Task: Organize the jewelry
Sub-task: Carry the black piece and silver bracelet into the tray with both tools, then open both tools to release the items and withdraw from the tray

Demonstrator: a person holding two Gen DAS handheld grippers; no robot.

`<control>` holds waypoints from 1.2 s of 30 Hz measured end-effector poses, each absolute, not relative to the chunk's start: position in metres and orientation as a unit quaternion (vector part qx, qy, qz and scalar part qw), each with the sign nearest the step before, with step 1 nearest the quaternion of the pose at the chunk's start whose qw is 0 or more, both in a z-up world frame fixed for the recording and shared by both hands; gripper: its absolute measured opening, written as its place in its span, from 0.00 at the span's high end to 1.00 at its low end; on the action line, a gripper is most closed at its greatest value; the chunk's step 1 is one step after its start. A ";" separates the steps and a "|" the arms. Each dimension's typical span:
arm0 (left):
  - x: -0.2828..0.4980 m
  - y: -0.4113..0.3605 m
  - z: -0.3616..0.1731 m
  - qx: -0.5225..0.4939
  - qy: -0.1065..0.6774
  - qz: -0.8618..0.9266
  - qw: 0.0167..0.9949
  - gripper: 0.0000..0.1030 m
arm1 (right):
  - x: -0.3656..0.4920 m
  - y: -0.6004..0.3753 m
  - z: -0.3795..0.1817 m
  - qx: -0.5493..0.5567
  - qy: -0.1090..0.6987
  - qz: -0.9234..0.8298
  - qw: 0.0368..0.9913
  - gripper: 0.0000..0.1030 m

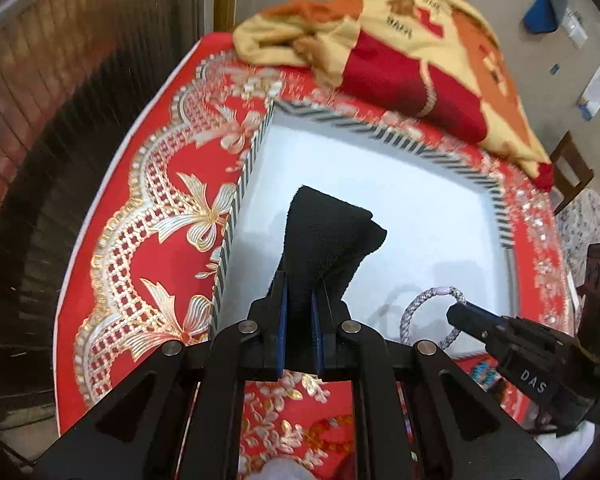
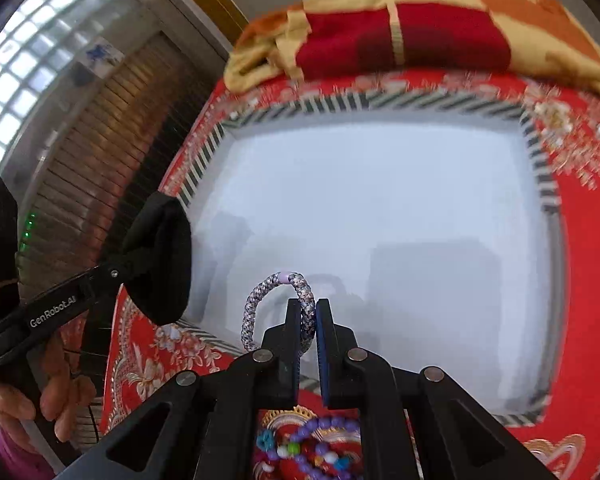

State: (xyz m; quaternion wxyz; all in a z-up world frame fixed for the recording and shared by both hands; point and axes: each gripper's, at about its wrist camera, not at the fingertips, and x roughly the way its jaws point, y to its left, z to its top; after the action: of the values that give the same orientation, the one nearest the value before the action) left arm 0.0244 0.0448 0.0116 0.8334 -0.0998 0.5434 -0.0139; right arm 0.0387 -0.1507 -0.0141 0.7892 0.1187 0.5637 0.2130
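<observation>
A white box (image 1: pixel 380 184) (image 2: pixel 380 200) with a black-and-white striped rim lies open on the red embroidered cloth (image 1: pixel 148 240). My left gripper (image 1: pixel 300 300) is shut on a black fabric scrunchie (image 1: pixel 328 232), held over the box's left part; the same scrunchie (image 2: pixel 164 256) shows at the left of the right wrist view. My right gripper (image 2: pixel 308 316) is shut on a grey-and-purple braided hair band (image 2: pixel 256 308), which hangs over the box's near edge. That braided hair band (image 1: pixel 420 304) and the right gripper (image 1: pixel 458 312) appear at the lower right of the left wrist view.
A folded red, yellow and orange blanket (image 1: pixel 412 48) (image 2: pixel 420 28) lies behind the box. A beaded bracelet with purple and coloured beads (image 2: pixel 320 448) rests on the cloth under my right gripper. A person's hand (image 2: pixel 40 392) holds the left gripper's handle. The cloth's edge drops off at the left.
</observation>
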 end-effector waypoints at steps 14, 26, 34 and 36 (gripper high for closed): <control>0.034 0.040 -0.013 -0.080 0.558 0.004 0.826 0.54 | 0.047 -0.144 -0.030 0.115 0.579 0.210 0.780 0.68; -0.009 0.029 0.027 -0.072 0.519 0.019 0.852 0.46 | -0.012 -0.177 0.037 0.076 0.509 0.214 0.830 0.62; -0.059 0.009 0.045 -0.065 0.497 0.021 0.865 0.46 | -0.057 -0.208 0.051 0.094 0.493 0.209 0.839 0.62; -0.074 0.001 0.048 -0.063 0.494 0.022 0.867 0.46 | -0.069 -0.215 0.053 0.094 0.490 0.206 0.842 0.62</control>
State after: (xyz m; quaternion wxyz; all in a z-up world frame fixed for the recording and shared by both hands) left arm -0.0743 0.0012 0.0479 0.8668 -0.0627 0.4941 0.0220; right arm -0.0690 -0.2154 0.0528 0.8422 0.0939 0.4895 0.2055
